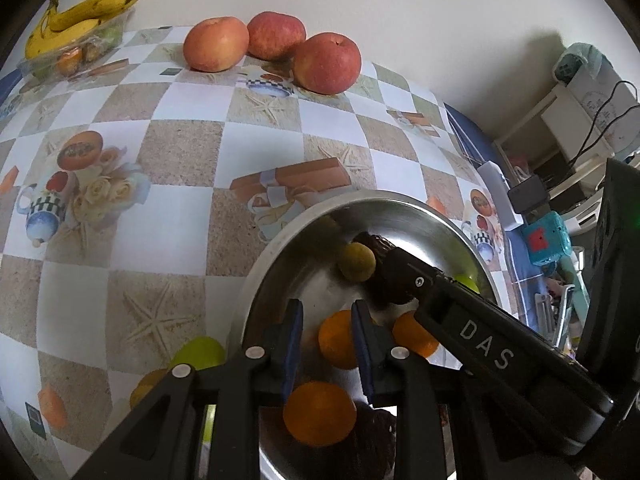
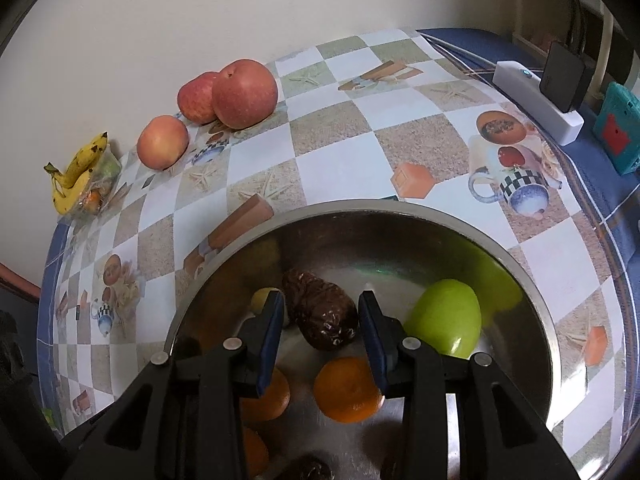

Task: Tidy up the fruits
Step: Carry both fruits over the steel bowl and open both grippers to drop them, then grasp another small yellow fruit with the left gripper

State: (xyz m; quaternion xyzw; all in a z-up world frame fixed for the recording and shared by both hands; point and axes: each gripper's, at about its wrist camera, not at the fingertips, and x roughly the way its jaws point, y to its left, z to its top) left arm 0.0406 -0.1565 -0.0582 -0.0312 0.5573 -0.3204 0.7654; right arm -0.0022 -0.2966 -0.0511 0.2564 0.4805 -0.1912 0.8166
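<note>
Both claws hang over the steel bowl (image 2: 532, 292) on the checkered tabletop (image 2: 332, 152), each released and gripping nothing. The right claw (image 2: 322, 340) has its jaws spread either side of a brown scaly fruit (image 2: 320, 314), not touching it; a green apple (image 2: 444, 320) lies at 3 o'clock of it, an orange (image 2: 346, 390) at 6 o'clock. The left claw (image 1: 326, 342) straddles another orange (image 1: 338, 338) from above. Three red apples (image 1: 276, 46) sit at the tabletop's far edge, 12 o'clock of the bowl, bananas (image 1: 76, 16) at 10 o'clock.
</note>
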